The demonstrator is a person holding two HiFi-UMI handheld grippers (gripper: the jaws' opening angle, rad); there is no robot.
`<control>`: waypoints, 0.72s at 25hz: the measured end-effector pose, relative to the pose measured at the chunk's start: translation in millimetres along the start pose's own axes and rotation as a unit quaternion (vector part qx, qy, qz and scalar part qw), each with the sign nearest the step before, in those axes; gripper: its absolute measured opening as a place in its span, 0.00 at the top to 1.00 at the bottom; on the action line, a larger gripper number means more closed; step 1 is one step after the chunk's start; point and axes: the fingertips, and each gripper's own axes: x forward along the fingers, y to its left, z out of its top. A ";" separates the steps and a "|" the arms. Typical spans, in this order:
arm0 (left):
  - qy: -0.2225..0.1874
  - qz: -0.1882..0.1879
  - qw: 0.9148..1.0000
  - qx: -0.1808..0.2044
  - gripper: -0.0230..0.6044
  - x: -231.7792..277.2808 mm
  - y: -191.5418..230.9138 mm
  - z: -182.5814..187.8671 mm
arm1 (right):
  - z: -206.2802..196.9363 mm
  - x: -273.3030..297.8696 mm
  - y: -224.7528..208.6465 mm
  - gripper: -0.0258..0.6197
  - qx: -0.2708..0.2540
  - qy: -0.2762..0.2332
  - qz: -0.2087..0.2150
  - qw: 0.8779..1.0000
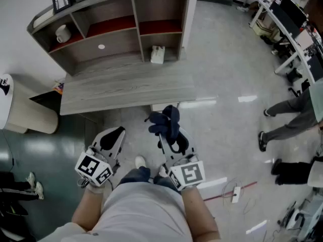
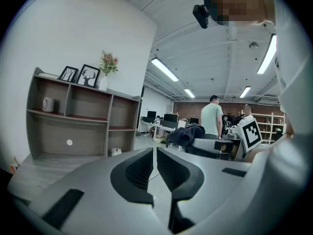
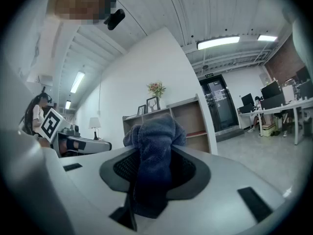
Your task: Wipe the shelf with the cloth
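Head view: shelf (image 1: 121, 49) cubby holds mug (image 1: 63, 33); right hand-held gripper (image 1: 169, 140) clamps cloth (image 1: 166, 121); left hand-held gripper (image 1: 115, 134) closed, empty.

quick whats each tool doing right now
left tool: closed, nothing in it
right tool: closed on the dark blue cloth

The person wears a pale short-sleeved shirt (image 1: 144, 210), blue jeans (image 1: 135, 175) and white shoes (image 1: 140, 161). At seven and five o'clock, the left gripper (image 1: 115, 135) and right gripper (image 1: 170, 137) are grey shells with black pads (image 1: 109, 140) and black-and-white marker cubes (image 1: 94, 169).
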 end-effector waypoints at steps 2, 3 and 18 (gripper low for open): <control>-0.001 -0.004 1.000 0.001 0.93 -2.3 6.3 1.0 | -4.8 3.8 5.4 0.74 0.002 0.008 -0.004 1.000; -0.001 -0.005 1.000 0.001 0.93 -3.5 10.1 1.8 | -5.9 6.6 8.4 0.74 0.003 0.010 -0.006 1.000; -0.009 -0.047 0.999 -0.008 0.93 -11.5 113.9 8.5 | -0.9 101.0 26.3 0.73 0.028 0.006 -0.061 0.998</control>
